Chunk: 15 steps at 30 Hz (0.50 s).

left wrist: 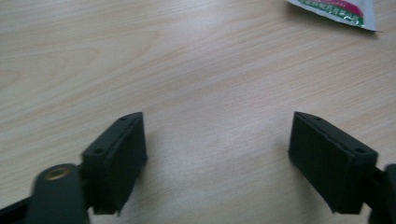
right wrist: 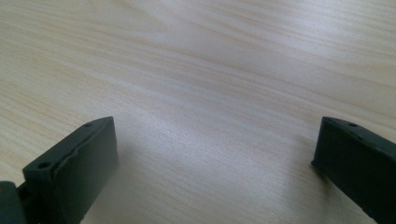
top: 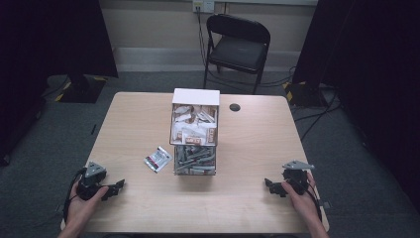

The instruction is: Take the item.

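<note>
A clear two-tier box with a white lid stands in the middle of the wooden table; its upper tier holds several white and brown sachets, its lower tier grey ones. One loose sachet lies flat just left of the box, and its corner shows in the left gripper view. My left gripper rests near the table's front left, open, jaws wide apart over bare wood. My right gripper sits at the front right, also open with nothing between its jaws.
A small dark round disc lies on the table behind the box to the right. A black folding chair stands beyond the far edge. Cables run over the grey floor, and dark curtains hang at both sides.
</note>
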Motion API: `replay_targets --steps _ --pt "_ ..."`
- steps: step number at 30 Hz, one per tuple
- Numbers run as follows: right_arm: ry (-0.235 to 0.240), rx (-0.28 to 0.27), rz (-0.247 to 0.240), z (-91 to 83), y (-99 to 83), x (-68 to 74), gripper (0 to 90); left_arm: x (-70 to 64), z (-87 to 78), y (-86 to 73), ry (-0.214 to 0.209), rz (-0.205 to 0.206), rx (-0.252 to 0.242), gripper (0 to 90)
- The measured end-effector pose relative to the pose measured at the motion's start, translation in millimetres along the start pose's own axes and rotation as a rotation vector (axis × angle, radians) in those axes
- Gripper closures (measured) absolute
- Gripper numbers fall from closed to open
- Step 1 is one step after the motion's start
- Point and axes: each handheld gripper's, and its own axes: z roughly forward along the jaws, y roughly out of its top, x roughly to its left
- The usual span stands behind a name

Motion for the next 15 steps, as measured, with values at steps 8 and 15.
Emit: replay_targets --steps 8,15 --pt "0.000 0.000 0.000 0.0 0.0 0.1 0.0 1.6 3.9 -0.2 0.039 -0.026 0.007 3.2" --pt "0.000 0.000 0.000 0.0 0.0 0.0 0.0 0.8 5.0 0.4 0.054 -0.041 0.015 1.8"
